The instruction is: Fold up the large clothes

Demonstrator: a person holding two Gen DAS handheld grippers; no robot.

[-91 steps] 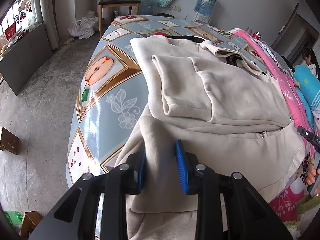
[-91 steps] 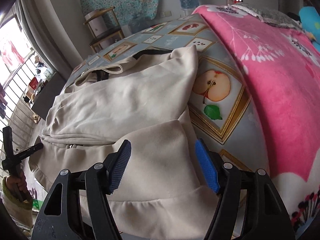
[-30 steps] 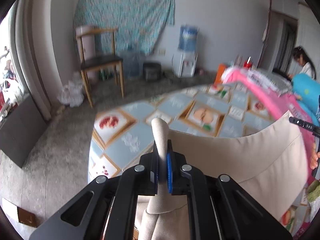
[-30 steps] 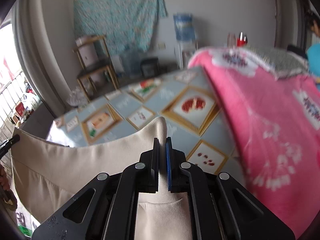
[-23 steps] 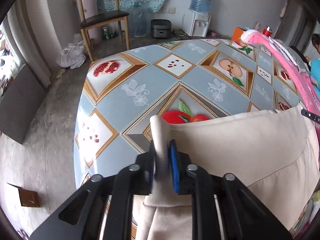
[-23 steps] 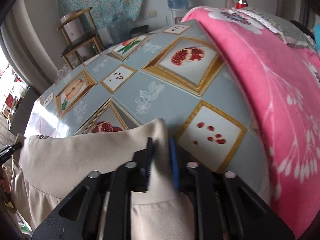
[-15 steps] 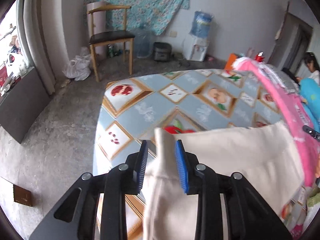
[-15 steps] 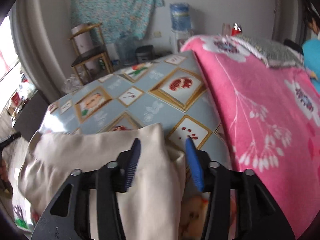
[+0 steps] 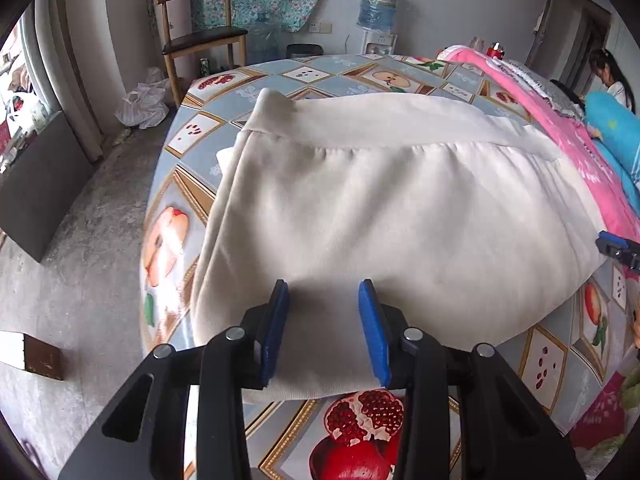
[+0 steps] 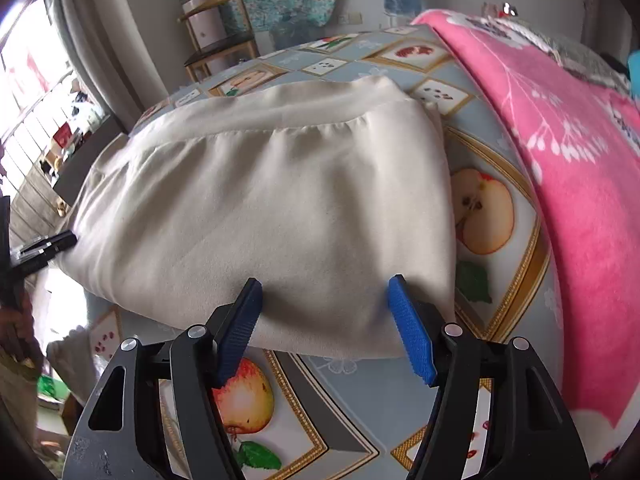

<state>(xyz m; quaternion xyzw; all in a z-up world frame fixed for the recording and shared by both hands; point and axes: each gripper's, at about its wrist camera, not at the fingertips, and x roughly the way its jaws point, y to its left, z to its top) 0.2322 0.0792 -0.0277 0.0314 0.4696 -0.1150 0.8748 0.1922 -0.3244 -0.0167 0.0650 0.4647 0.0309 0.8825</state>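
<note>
A cream hooded jacket (image 9: 392, 208) lies folded over on itself on the fruit-patterned tablecloth (image 9: 188, 132), its ribbed hem band at the far side. My left gripper (image 9: 324, 320) hangs over the near left edge of the fold, jaws opening, blue pads apart with cloth below them but not pinched. In the right wrist view the same jacket (image 10: 280, 200) fills the middle. My right gripper (image 10: 324, 320) stands wide over its near right corner, jaws still opening and pressing on nothing. The right gripper's tip (image 9: 618, 246) shows at the left view's edge.
A pink blanket (image 10: 580, 160) covers the table's right side. A wooden chair (image 9: 200, 36), a white plastic bag (image 9: 144, 104) and a water dispenser (image 9: 378, 16) stand on the floor beyond. A person (image 9: 612, 80) sits at the far right. The table's left edge drops to concrete floor.
Both grippers carried the jacket's hem forward and down, laid it over the rest, then let go and opened. The jacket now lies folded and flat.
</note>
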